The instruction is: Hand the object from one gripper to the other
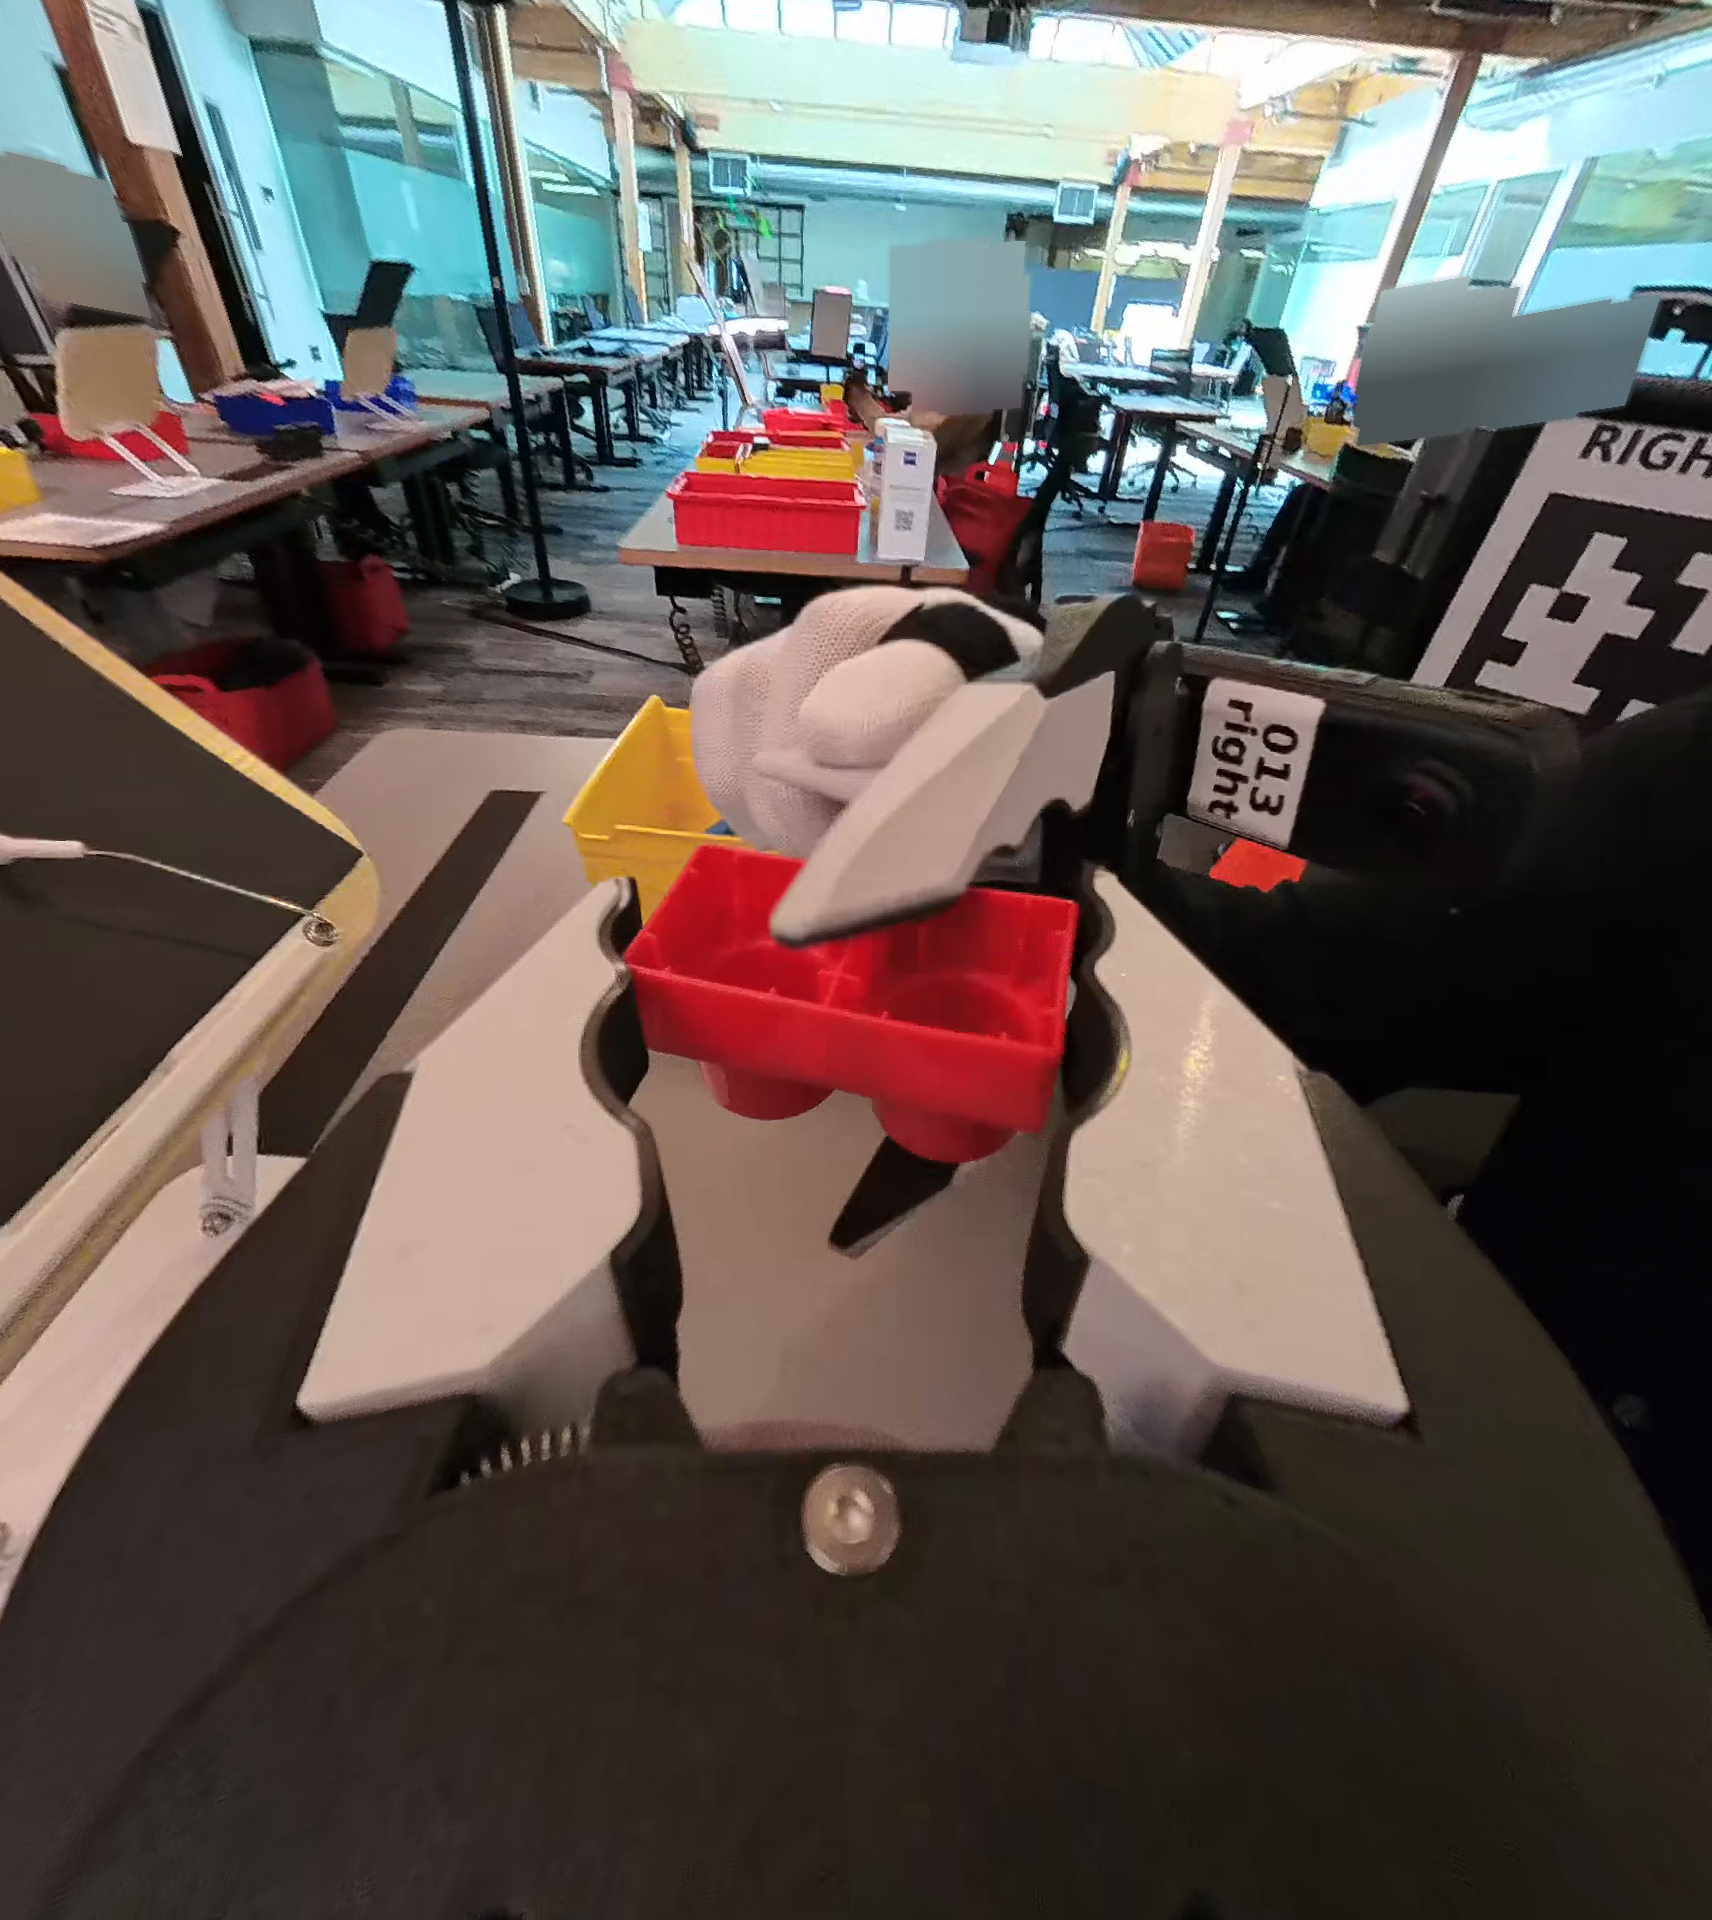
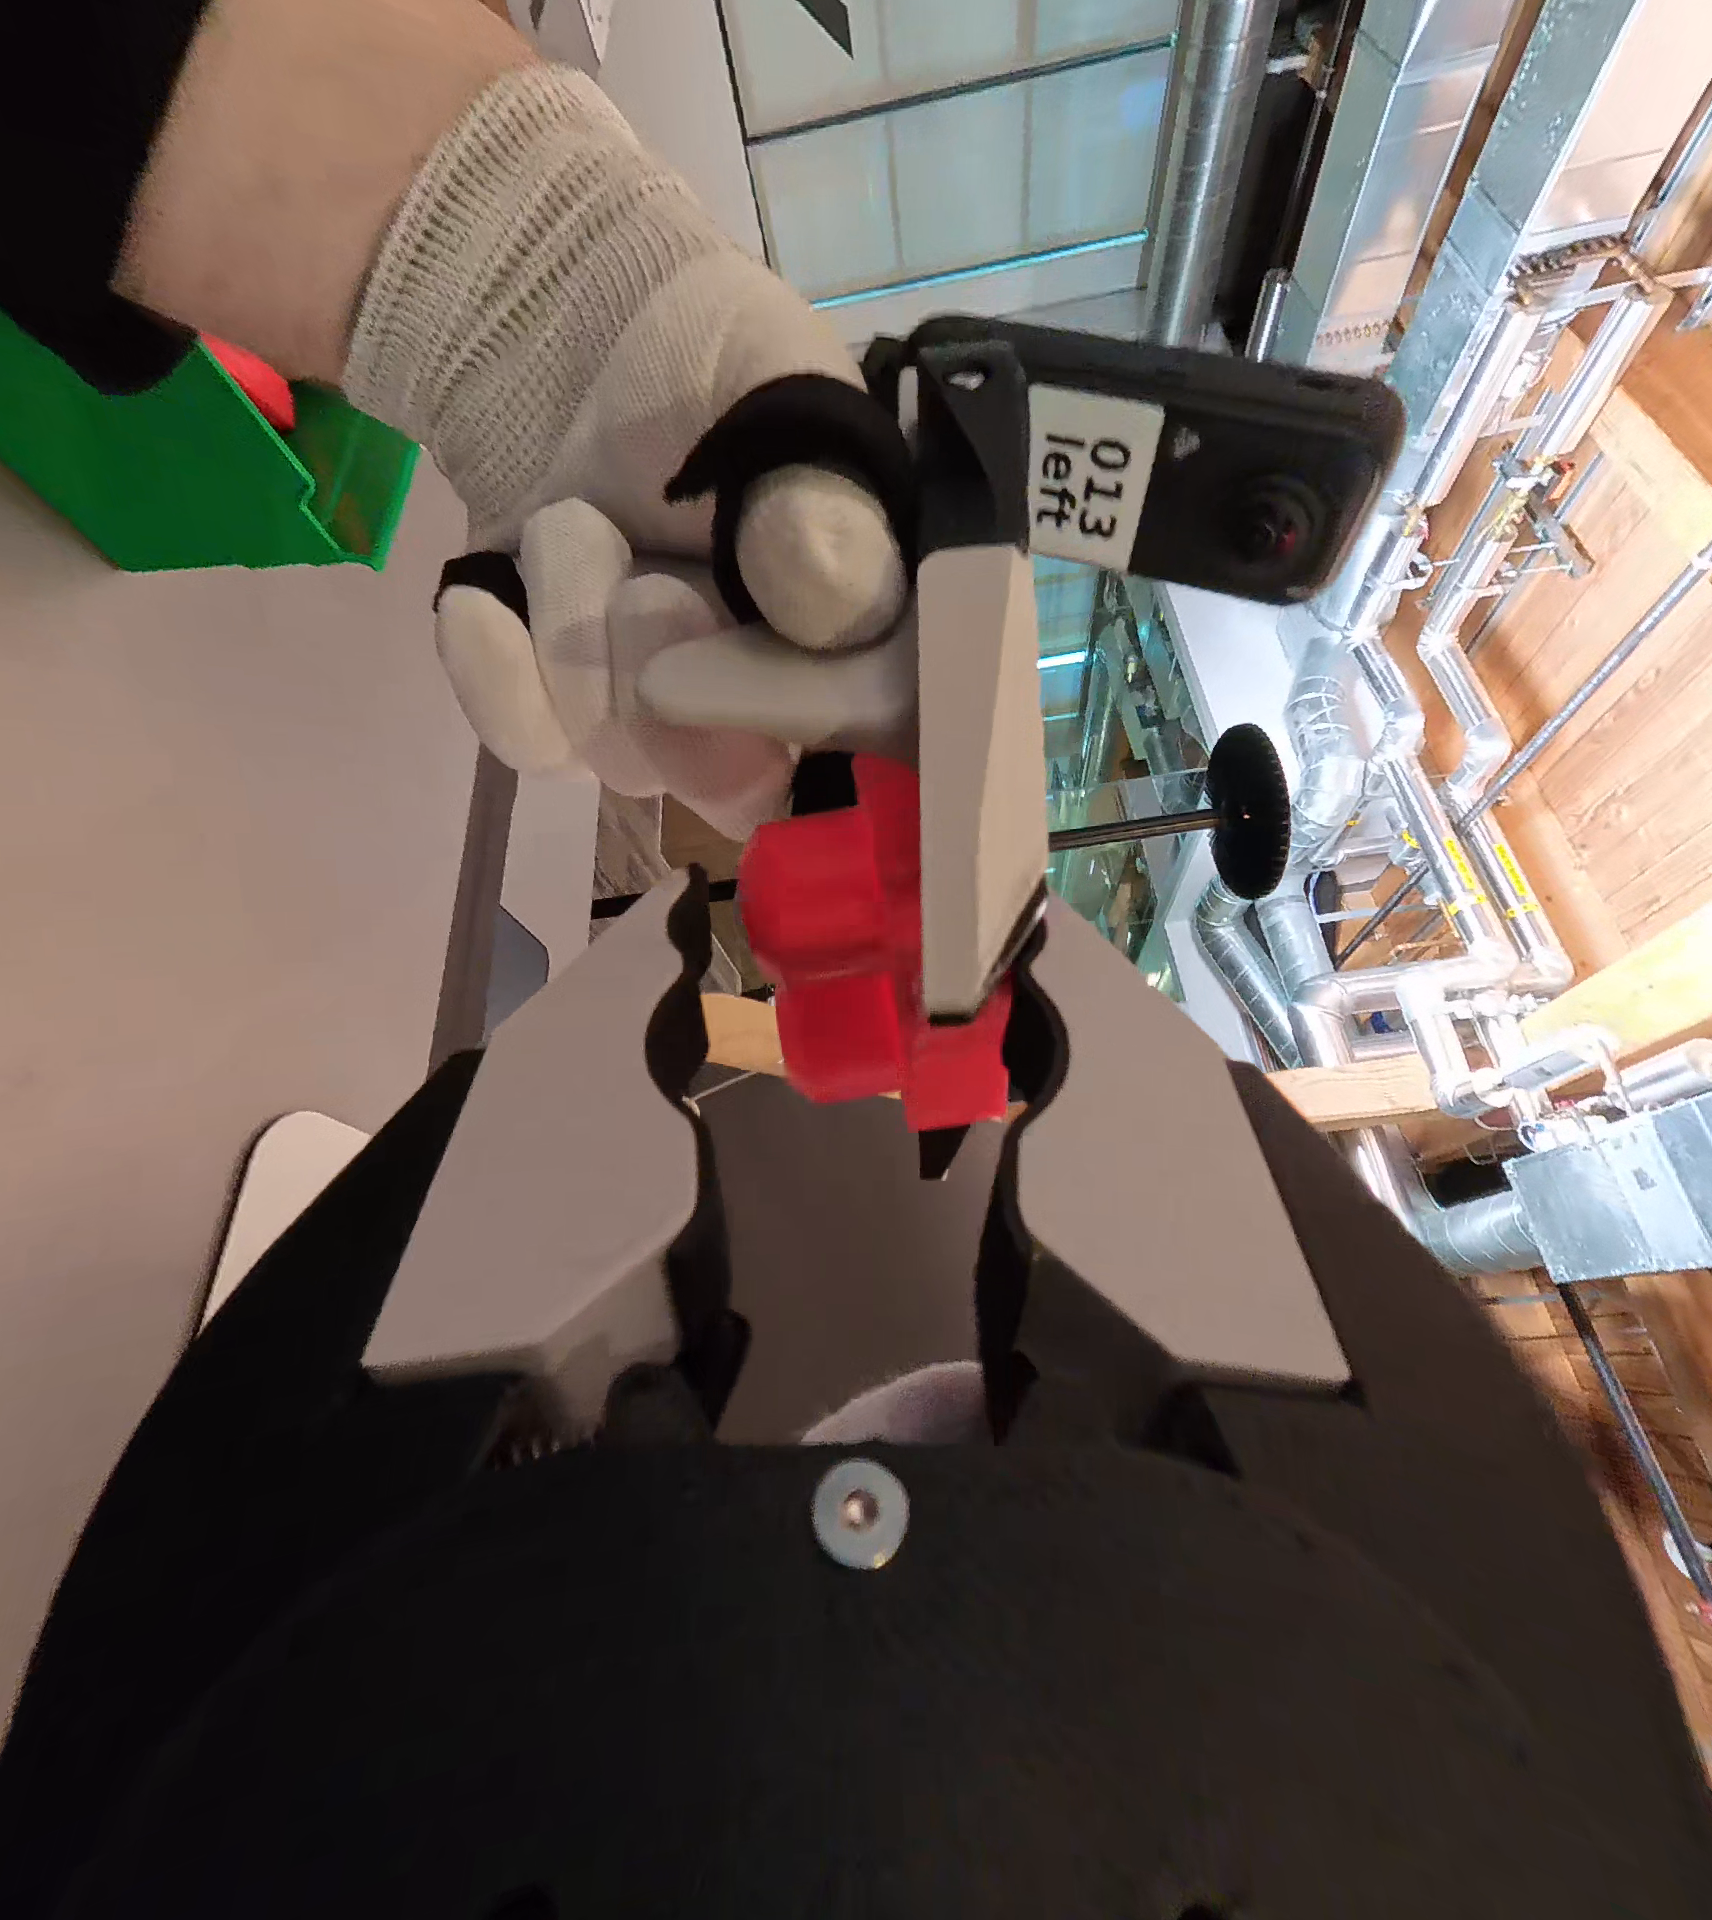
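Red plastic block (image 1: pixel 831 1023) sits right in the mouth of the left gripper (image 1: pixel 857 899), whose fingers are closed onto its two short ends, so it's firmly caught there, up in the air. Around it comes the right gripper (image 2: pixel 857 925), fingers spread wide, one above the block and one below. In its own view the block (image 2: pixel 831 987) lies close against one finger, with clear daylight on the other side, so no grip from that side yet.

It's a hollow two-stud brick and looks light and rigid with hard smooth walls. I'd say slipping is the worry, not crushing. The free long walls and the stud face are the place for the right fingers, square on, clear of the left ones.

Further out, gloved hands (image 1: pixel 810 717) drive each tool. A yellow bin (image 1: pixel 634 821) sits just beyond the left gripper, and a green bin (image 2: pixel 208 468) lies off to the side of the right gripper.

Whether the right gripper's near finger actually touches the block is hard to tell. From the right view, the left gripper's far finger is mostly hidden behind the brick.
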A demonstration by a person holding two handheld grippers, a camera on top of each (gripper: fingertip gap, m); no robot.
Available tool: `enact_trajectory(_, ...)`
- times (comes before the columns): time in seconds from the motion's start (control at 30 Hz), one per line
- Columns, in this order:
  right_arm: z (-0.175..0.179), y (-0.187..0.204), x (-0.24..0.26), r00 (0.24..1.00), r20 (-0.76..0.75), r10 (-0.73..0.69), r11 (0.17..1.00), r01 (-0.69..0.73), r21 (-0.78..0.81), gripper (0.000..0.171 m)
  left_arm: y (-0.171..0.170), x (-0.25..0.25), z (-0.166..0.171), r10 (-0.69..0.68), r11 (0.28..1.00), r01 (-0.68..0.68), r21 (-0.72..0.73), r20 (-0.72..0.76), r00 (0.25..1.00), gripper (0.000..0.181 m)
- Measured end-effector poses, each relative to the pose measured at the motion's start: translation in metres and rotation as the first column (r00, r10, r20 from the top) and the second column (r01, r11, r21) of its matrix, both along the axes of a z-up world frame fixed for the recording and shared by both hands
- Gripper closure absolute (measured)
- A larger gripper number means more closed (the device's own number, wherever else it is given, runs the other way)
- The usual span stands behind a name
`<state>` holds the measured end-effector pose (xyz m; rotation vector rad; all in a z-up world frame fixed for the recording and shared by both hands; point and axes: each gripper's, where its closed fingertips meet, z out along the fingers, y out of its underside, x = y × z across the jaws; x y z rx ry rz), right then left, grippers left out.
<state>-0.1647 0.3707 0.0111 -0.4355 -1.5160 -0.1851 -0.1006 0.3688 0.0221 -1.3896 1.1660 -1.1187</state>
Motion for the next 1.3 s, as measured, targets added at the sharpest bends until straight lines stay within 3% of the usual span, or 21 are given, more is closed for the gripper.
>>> enact_trajectory(0.03, -0.001, -0.002, -0.001, 1.000, 0.004, 0.005, 1.000, -0.005, 0.001, 0.123, -0.001, 0.002, -0.002, -0.006, 1.000, 0.006, -0.004, -0.011, 1.000, 0.101)
enact_trajectory(0.3, -0.005, -0.001, 0.001, 0.999, 0.044, -0.007, 0.998, 0.009, -0.063, 0.129, 0.001, 0.007, -0.007, -0.012, 1.000, 0.012, -0.006, -0.019, 1.000, 0.100)
enact_trajectory(0.43, 0.008, 0.006, 0.010, 0.999, -0.033, -0.006, 0.983, 0.000, -0.186, 0.129, 0.005, 0.002, 0.011, 0.066, 0.990, -0.069, 0.122, 0.031, 0.997, 0.097)
enact_trajectory(0.53, 0.027, 0.014, 0.025, 0.990, -0.142, 0.001, 0.943, -0.048, -0.329, 0.129, 0.007, -0.004, 0.029, 0.175, 0.941, -0.186, 0.282, 0.062, 0.983, 0.097)
enact_trajectory(0.63, 0.043, 0.027, 0.044, 0.968, -0.251, -0.005, 0.850, -0.128, -0.510, 0.129, 0.003, -0.003, 0.045, 0.255, 0.856, -0.267, 0.443, 0.090, 0.963, 0.099)
enact_trajectory(0.73, 0.065, 0.033, 0.064, 0.906, -0.422, 0.021, 0.659, -0.330, -0.676, 0.130, 0.008, 0.007, 0.046, 0.349, 0.755, -0.324, 0.570, 0.069, 0.935, 0.099)
enact_trajectory(0.87, 0.088, 0.035, 0.088, 0.786, -0.614, 0.066, 0.392, -0.586, -0.709, 0.129, 0.035, 0.020, 0.042, 0.528, 0.579, -0.416, 0.702, 0.066, 0.847, 0.098)
enact_trajectory(0.93, 0.093, 0.037, 0.095, 0.738, -0.671, 0.078, 0.293, -0.660, -0.692, 0.129, 0.041, 0.028, 0.049, 0.556, 0.510, -0.474, 0.718, 0.145, 0.818, 0.101)
enact_trajectory(1.0, 0.094, 0.042, 0.098, 0.715, -0.696, 0.063, 0.236, -0.688, -0.686, 0.129, 0.048, 0.034, 0.050, 0.589, 0.451, -0.513, 0.730, 0.189, 0.786, 0.102)
enact_trajectory(1.2, 0.097, 0.044, 0.093, 0.650, -0.759, 0.038, 0.088, -0.759, -0.646, 0.129, 0.061, 0.031, 0.060, 0.717, 0.094, -0.578, 0.811, 0.347, 0.604, 0.113)
enact_trajectory(1.3, 0.098, 0.042, 0.088, 0.613, -0.789, 0.036, 0.019, -0.790, -0.613, 0.129, 0.060, 0.035, 0.058, 0.723, 0.011, -0.549, 0.836, 0.373, 0.582, 0.119)
